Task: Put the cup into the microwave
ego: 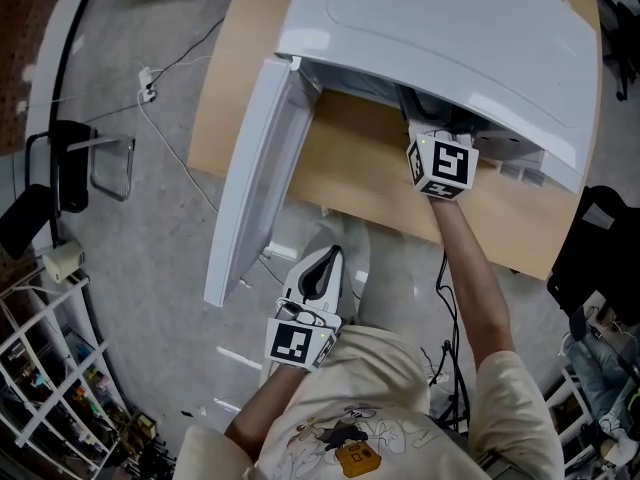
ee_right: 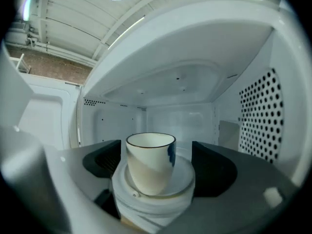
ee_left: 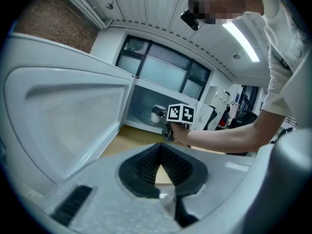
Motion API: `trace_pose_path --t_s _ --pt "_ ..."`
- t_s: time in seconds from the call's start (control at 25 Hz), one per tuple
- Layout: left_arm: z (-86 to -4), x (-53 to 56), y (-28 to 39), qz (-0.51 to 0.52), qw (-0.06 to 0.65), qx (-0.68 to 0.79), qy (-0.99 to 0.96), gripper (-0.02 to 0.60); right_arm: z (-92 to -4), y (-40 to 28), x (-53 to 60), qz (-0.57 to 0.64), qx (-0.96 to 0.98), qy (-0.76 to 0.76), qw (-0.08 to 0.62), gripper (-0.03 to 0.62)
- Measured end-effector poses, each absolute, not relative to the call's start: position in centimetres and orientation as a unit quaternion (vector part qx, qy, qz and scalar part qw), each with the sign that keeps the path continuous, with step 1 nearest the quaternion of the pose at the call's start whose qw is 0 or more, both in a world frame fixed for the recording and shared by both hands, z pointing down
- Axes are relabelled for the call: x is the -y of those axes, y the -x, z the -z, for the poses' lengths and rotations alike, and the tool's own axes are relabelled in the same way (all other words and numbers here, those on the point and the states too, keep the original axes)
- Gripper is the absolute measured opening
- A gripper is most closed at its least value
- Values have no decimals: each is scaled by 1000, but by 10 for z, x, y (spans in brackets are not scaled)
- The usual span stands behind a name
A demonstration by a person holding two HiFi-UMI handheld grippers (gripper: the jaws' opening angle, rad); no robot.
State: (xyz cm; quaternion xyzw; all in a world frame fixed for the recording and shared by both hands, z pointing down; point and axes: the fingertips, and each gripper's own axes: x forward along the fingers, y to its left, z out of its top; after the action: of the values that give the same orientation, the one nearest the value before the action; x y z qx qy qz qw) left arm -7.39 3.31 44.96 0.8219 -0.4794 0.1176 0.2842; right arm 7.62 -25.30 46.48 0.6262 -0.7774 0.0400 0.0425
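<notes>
The white cup (ee_right: pixel 148 162) with a dark rim and a blue patch stands upright on a white round dish (ee_right: pixel 183 182) inside the microwave (ego: pixel 450 38). My right gripper (ee_right: pixel 157 155) reaches into the cavity and is open, with a black pad (ee_right: pixel 214 167) on each side of the cup and not touching it. From the left gripper view the cup (ee_left: pixel 157 114) shows just beyond the right gripper's marker cube (ee_left: pixel 181 113). My left gripper (ego: pixel 322 268) hangs low in front of the table, shut and empty, its tips (ee_left: pixel 159 155) together.
The microwave door (ego: pixel 255 178) swings wide open to the left, over the edge of the wooden table (ego: pixel 350 168). Cables (ego: pixel 160 98) run across the grey floor. A black chair (ego: pixel 60 168) and a wire rack (ego: pixel 50 388) stand at the left.
</notes>
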Motion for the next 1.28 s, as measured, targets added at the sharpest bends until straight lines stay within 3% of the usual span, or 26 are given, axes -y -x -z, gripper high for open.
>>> trace_pose_path --t_s 0.2,0.4,0.52,0.6,0.68,0.92,1.28 --pt "-442 -29 71 -108 280 479 -825 5 -446 -67 204 -48 795 -604 33 457" --pt "-428 -15 60 -90 268 477 -832 5 -433 -55 156 -48 816 -573 56 344" --pt "-415 -4 53 -81 256 476 -838 5 -422 -53 124 -67 826 -556 65 205" --pt "-405 3 47 -72 245 472 -844 5 -413 -55 106 -90 829 -548 65 58" --pt "-397 7 43 -67 235 466 -850 5 -403 -55 87 -95 831 -544 72 6" --pt "-384 10 31 -68 217 444 -866 5 -390 -50 38 -108 824 -548 95 5" --pt "-375 16 13 -80 195 417 -884 5 -378 -56 19 -129 809 -569 74 5"
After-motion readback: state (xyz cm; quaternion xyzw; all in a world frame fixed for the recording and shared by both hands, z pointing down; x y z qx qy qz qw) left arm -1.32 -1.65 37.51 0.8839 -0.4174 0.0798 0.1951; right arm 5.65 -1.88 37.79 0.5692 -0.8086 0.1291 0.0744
